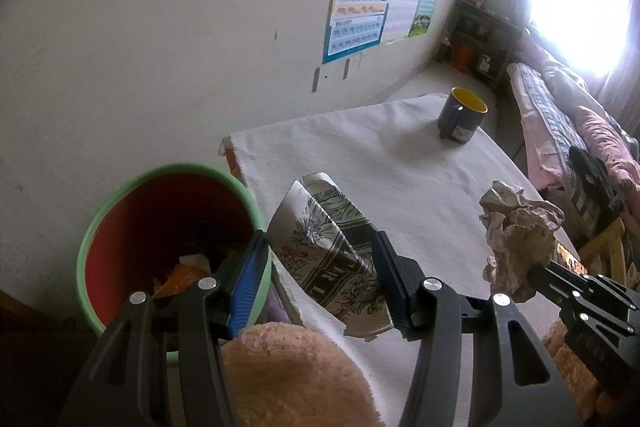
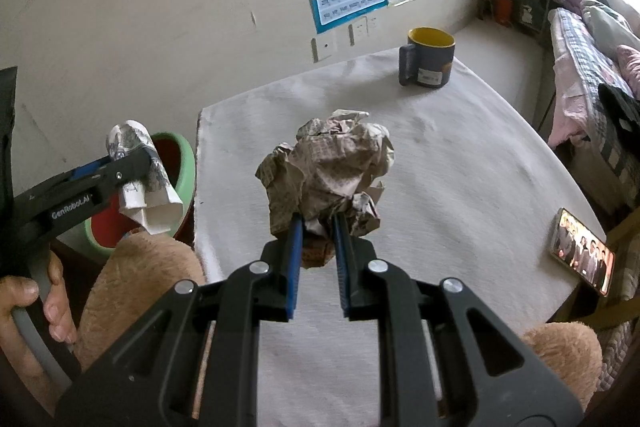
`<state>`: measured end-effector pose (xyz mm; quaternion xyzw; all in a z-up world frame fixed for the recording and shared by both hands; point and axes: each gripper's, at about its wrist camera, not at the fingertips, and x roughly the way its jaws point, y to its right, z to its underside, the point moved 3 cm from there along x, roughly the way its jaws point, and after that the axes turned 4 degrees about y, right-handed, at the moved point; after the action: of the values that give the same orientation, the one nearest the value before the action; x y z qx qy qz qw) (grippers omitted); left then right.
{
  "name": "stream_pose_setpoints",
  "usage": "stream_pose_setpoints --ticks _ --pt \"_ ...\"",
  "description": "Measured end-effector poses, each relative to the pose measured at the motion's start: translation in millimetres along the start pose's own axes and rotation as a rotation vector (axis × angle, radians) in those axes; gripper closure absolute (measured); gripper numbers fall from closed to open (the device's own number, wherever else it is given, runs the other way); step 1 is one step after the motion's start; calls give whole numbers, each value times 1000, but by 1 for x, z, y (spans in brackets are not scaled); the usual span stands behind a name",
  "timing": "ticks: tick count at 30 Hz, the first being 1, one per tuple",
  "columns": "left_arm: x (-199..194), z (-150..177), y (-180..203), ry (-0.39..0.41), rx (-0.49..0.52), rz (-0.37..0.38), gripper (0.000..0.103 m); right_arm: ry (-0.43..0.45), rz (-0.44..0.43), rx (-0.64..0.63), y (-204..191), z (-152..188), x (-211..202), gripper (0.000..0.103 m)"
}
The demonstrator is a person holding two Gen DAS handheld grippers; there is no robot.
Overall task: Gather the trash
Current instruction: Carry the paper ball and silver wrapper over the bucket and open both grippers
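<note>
Left gripper (image 1: 324, 267) clamps a flattened paper cup (image 1: 332, 255) beside the bin (image 1: 120, 211). Right gripper (image 2: 316, 227), nearly closed, pinches crumpled newspaper (image 2: 332, 163) farther from the bin

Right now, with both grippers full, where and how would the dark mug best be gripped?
The mug stands upright on the white cloth, handle toward the wall side. Probably best: come from above and pinch the open rim, one finger inside the yellow interior, or approach from the wall side and close across the handle.
</note>
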<state>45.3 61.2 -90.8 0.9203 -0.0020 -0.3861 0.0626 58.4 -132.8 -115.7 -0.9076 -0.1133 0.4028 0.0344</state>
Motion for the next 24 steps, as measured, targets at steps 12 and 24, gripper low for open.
stream_pose_setpoints --ticks 12,24 --pt "-3 -1 -24 13 -44 -24 52 -13 -5 -45 -18 -1 3 87" --pt "-5 2 -62 24 -117 -63 52 -36 -10 -91 -42 -5 15 87"
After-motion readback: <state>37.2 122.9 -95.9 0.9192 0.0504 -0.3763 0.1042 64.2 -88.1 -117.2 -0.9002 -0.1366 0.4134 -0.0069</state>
